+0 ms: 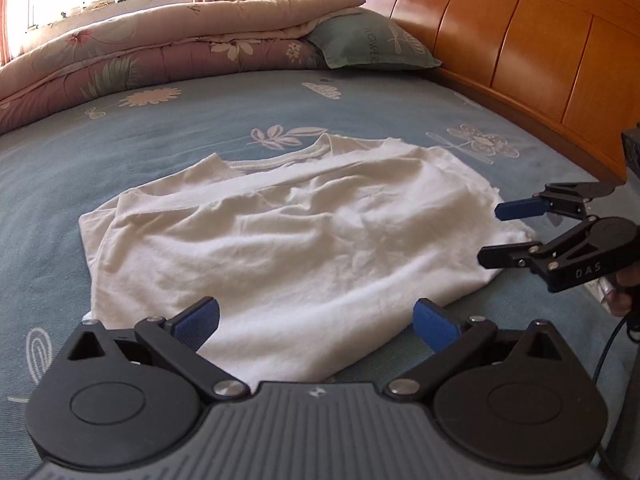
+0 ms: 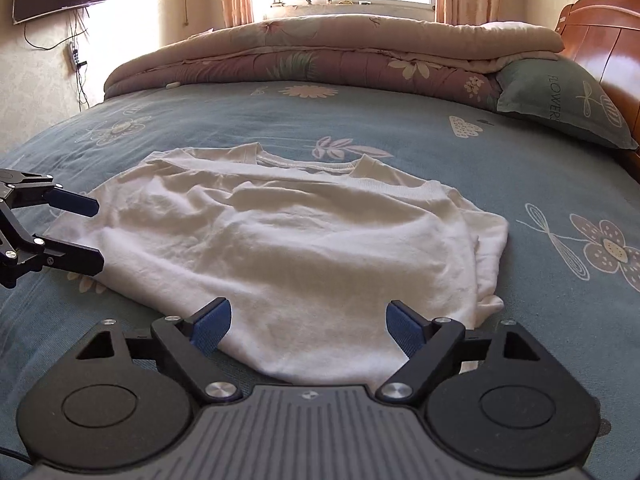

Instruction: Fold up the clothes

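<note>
We see a white cotton t-shirt (image 1: 280,232), already folded in part, lying rumpled on the blue-grey flowered bedsheet (image 1: 100,168), and we take that shirt as our landmark. Its ribbed collar (image 1: 304,152) lies on the far side from us, toward the rolled pink-and-cream floral quilt (image 1: 160,52) under the window, and its folded lower edge lies nearest the tools. The shirt's long axis runs roughly side to side across both views, from the left-hand tool to the right-hand one. Our left gripper (image 1: 316,320) hovers over the near edge of the shirt, its blue pads spread wide with only loose cloth below them and nothing pinched. Our right gripper (image 2: 308,322) sits likewise over the near edge, jaws released and wide apart, no fabric caught between the pads. In the left wrist view the right gripper stands at the shirt's right-hand end, just beside its corner; in the right wrist view the left gripper stands at the shirt's left-hand end, close to that corner. Each tool is thus nearest its own end, and we judge the next fold calls for each to take its near corner and carry it across the short way, toward the collar. The green printed pillow (image 1: 372,44) and orange wooden headboard (image 1: 520,40) lie well beyond the shirt.
</note>
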A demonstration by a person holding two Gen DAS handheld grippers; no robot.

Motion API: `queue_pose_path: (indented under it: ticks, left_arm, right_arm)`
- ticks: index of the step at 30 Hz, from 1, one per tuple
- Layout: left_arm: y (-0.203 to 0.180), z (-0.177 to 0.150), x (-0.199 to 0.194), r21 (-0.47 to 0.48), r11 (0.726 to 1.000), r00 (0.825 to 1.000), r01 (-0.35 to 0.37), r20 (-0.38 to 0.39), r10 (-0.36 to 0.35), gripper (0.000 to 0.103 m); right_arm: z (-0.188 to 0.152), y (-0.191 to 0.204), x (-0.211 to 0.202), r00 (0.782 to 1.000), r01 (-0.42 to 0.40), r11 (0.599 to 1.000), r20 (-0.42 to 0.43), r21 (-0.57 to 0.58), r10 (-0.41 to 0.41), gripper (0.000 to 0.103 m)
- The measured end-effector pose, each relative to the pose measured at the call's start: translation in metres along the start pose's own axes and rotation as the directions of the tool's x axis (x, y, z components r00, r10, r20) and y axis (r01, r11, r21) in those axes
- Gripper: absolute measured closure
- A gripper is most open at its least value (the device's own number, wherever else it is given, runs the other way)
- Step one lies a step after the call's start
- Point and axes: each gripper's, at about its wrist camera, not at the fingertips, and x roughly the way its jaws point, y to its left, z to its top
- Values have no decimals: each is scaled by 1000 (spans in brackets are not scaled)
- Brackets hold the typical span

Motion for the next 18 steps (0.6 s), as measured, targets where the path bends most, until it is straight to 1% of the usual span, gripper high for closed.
queue_pose_path:
  ticks: [1,2,5,7,9,11,13,15,17,18]
  left_arm:
    - [-4,1,5,-24,999,999,47,11,-47,1]
    - [-7,0,12,-48,996,997,74,-2,-74,1]
    - [-12,-10,31,-121,982,985,147,-69,-156,1]
    - [-16,-19,34,-118,982,983,151,-86,-161,1]
    - [-20,-18,28,-102,983,980,154,-110,-165,1]
    - [-22,-13,19,-92,982,982,163,-79,-170,1]
    - [-25,-7,17,-77,982,983,171,-47,-175,1]
    - [-28,-3,23,-104,975,978,199,-44,-204,1]
    - [-33,-6,37,-139,961,965,241,-73,-253,1]
    - [-34,-10,45,-153,957,960,246,-100,-262,1]
  right_arm:
    - [4,3,1,1000,-5,1000,8,4,5,15]
    - [6,4,0,1000,-2,1000,12,10,2,15]
    - [2,5,-2,1000,16,1000,6,14,-16,14]
    - [-6,-1,-3,999,27,999,-20,18,-27,14]
    - [-14,-9,-4,998,38,999,-55,28,-37,14]
    - [-20,-16,-7,997,43,998,-73,41,-40,14]
    - [-18,-18,-9,998,41,998,-59,53,-38,14]
    - [-12,-17,-9,998,44,997,-38,69,-42,13]
    - [-11,-15,-9,999,39,996,-33,80,-36,11]
    - [-10,-14,-9,999,36,996,-30,86,-33,11]
